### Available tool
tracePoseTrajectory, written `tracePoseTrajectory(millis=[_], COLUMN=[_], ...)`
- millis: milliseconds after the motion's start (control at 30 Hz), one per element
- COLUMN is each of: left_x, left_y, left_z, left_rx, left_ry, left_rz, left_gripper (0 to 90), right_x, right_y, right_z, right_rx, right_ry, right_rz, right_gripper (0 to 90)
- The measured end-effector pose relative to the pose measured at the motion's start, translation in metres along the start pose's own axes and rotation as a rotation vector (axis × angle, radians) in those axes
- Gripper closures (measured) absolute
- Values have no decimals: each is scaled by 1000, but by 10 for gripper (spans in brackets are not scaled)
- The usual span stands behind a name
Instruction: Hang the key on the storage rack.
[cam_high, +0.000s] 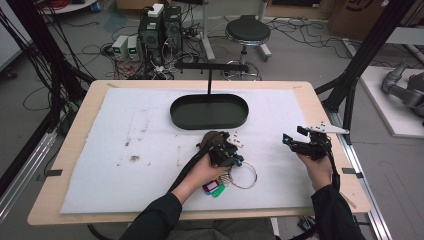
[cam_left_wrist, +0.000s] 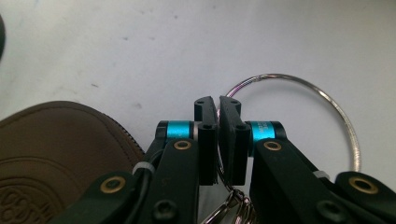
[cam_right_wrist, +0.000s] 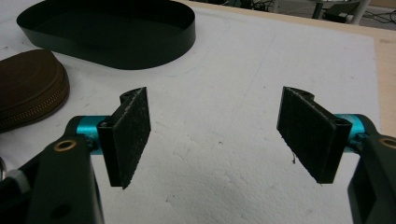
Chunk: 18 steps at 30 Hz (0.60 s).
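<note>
Hand-held gripper (cam_left_wrist: 218, 105) clamped on key ring (cam_left_wrist: 343, 121)

Overhead view; two close, perhaps overlapping.

One tray (cam_high: 209, 111), one pouch (cam_right_wrist: 28, 86), one large ring (cam_left_wrist: 327, 100), perhaps two tags (cam_high: 214, 188).

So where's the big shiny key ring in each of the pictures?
High view: the key ring lies low and near the middle, just right of the left hand-held gripper, with coloured tags beside it.
Left gripper view: it arcs at the right, its wire pinched between the shut jaws.
Right gripper view: it is not in this picture.
Shared landmark: the brown zip pouch, seen at the left in both gripper views.
</note>
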<state>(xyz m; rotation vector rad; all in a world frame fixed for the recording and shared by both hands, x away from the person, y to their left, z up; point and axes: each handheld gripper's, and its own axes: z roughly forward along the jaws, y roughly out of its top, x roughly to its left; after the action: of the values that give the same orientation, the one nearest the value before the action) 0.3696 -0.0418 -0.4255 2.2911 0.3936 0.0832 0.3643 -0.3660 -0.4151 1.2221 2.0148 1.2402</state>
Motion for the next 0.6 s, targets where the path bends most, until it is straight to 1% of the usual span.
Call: tracePoseTrajectory(millis=[33,67,133,233,267,300,333,367,400,433,500,567,600], left_x=[0,1,1,0,-1,-2,-3,-5,-7,-9,-13,-17,-19], left_y=[0,0,-1,-4,-5,-6,-7,-7,-8,-9,-11,-13,-14], left_z=[0,-3,-10,-22,-26,-30,-34,-37,-39,-43,-48,-53,-54], left_rx=[0,-17,-54,-122,-133,-144,-151,-160,-165,-169,-181,-199,-209], left_ry=[0,-8,-12,-30,-38,-39,-38,-43,-44,-44,-48,-59,-58], left_rz=[0,-7,-10,-15,-6,-4,7,7,8,19,29,29,29], left_gripper=[857,857,858,860,860,861,861,860,860,860,860,860,860], right_x=[0,0,0,0,0,0,0,0,0,0,0,0,0], right_y=[0,0,0,0,0,0,0,0,0,0,0,0,0], right_z=[0,0,0,0,0,0,0,0,0,0,0,0,0], right_rx=[-2,-2,-4,-5,-5,-4,-4,-3,-3,-3,-6,-4,-4], right_ry=[-1,-1,-1,-1,-1,-2,-2,-2,-2,-2,-1,-2,-2], right_rz=[1,1,0,-1,-1,-1,-1,-1,-1,-1,-4,-5,-6], right_gripper=[263,263,263,263,263,263,263,262,262,262,263,263,263])
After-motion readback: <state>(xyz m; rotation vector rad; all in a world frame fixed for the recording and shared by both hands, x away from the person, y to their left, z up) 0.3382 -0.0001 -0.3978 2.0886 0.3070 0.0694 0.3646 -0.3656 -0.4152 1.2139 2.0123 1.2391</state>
